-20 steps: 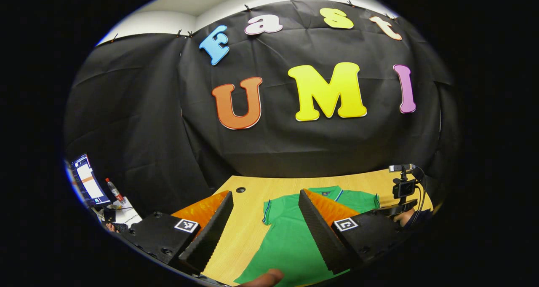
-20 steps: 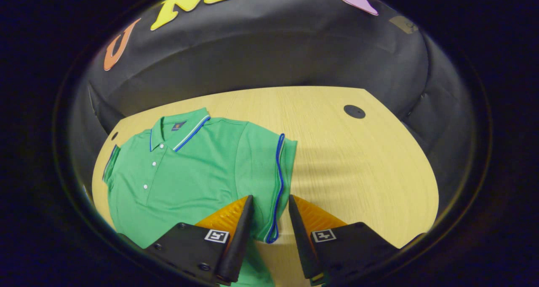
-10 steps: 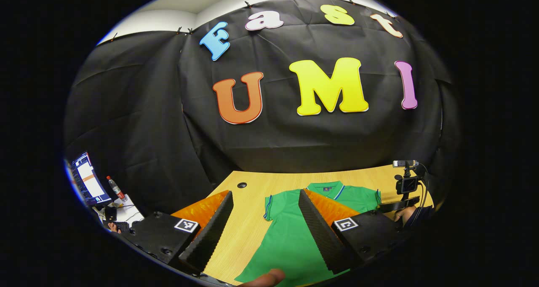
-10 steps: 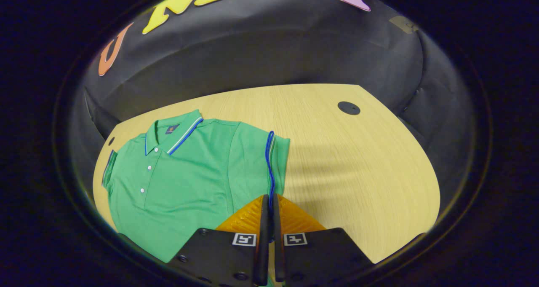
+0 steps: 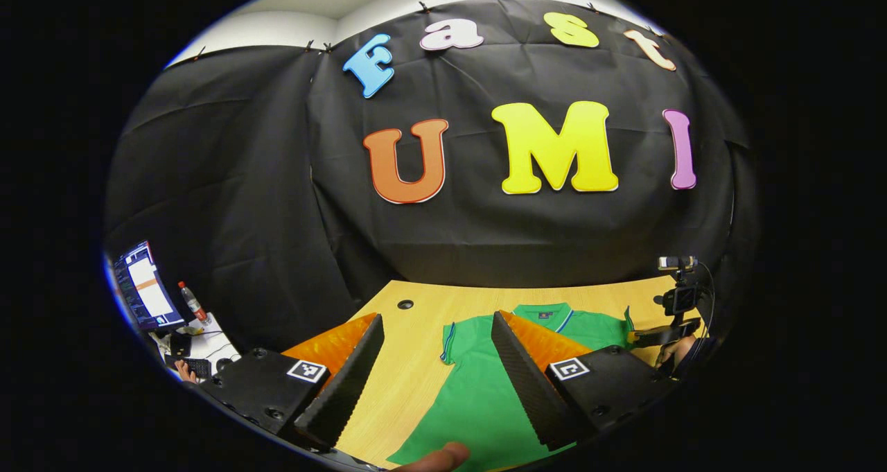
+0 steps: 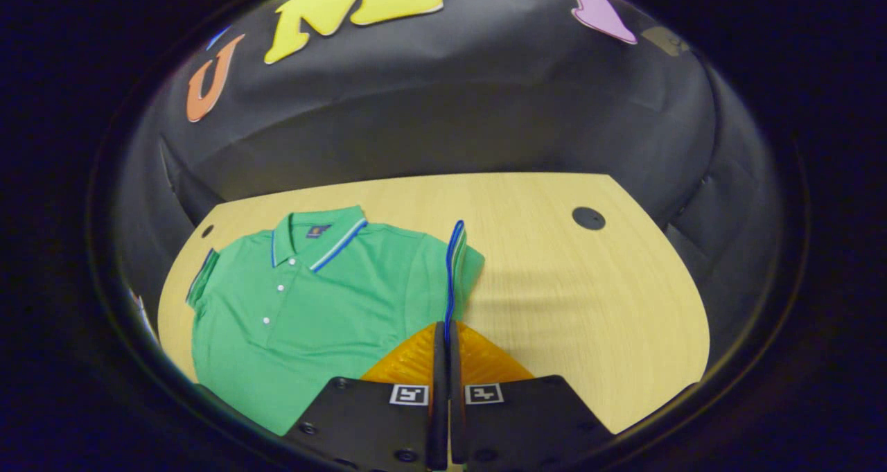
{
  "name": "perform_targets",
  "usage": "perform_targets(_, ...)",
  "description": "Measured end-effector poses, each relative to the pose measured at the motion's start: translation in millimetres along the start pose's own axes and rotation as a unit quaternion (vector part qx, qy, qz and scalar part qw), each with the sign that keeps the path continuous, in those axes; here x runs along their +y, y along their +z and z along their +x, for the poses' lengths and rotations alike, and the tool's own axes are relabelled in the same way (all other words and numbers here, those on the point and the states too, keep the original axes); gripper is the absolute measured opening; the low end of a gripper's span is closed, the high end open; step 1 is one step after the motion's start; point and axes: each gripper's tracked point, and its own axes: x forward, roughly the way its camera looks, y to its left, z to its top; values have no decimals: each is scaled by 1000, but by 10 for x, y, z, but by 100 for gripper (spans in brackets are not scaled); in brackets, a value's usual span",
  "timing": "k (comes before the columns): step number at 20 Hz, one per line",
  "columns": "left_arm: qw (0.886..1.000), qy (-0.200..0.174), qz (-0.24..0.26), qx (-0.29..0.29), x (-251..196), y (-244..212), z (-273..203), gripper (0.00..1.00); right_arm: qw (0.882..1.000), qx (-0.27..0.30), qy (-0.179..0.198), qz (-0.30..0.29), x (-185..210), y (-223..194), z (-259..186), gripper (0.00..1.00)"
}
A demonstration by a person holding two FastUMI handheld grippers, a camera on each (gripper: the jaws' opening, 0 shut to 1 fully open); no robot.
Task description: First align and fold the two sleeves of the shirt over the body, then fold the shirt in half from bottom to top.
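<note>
A green polo shirt (image 6: 312, 306) with blue-trimmed collar and cuffs lies face up on the wooden table (image 6: 568, 299). My right gripper (image 6: 443, 328) is shut on the blue-edged cuff of the near sleeve (image 6: 454, 257), which stands lifted off the table. The other sleeve (image 6: 201, 278) lies flat at the far left. In the left gripper view the shirt (image 5: 478, 403) lies between and beyond the fingers of my left gripper (image 5: 436, 317), which is open and holds nothing above the shirt's left side. The right gripper (image 5: 634, 335) shows far right at the shirt's edge.
Round cable holes (image 6: 588, 217) (image 5: 405, 304) sit in the tabletop near the back corners. A fingertip (image 5: 436, 458) shows at the bottom edge. Off the table's left stand a monitor (image 5: 142, 292) and a bottle (image 5: 192, 304) on a side desk.
My right gripper went from open to shut on the sleeve cuff, then raised it so the cuff stands up. My left gripper stayed open and barely shifted.
</note>
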Motion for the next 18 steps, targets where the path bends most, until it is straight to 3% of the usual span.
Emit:
perform_targets(3,1000,5,-10,6,60,-63,-29,100,996,-26,37,-75,274,130,-57,5)
perform_targets(8,999,19,-12,27,226,-245,-88,100,982,-22,80,-172,755,-83,-7,5)
perform_targets(14,997,46,-20,63,600,-491,-119,100,974,-17,76,-214,1082,-295,94,6)
perform_targets(17,994,50,-26,93,758,-656,-107,100,977,-13,80,-200,1212,-284,10,11)
perform_targets(18,994,48,-27,99,793,-682,-88,100,978,-14,80,-194,1230,-279,-52,35)
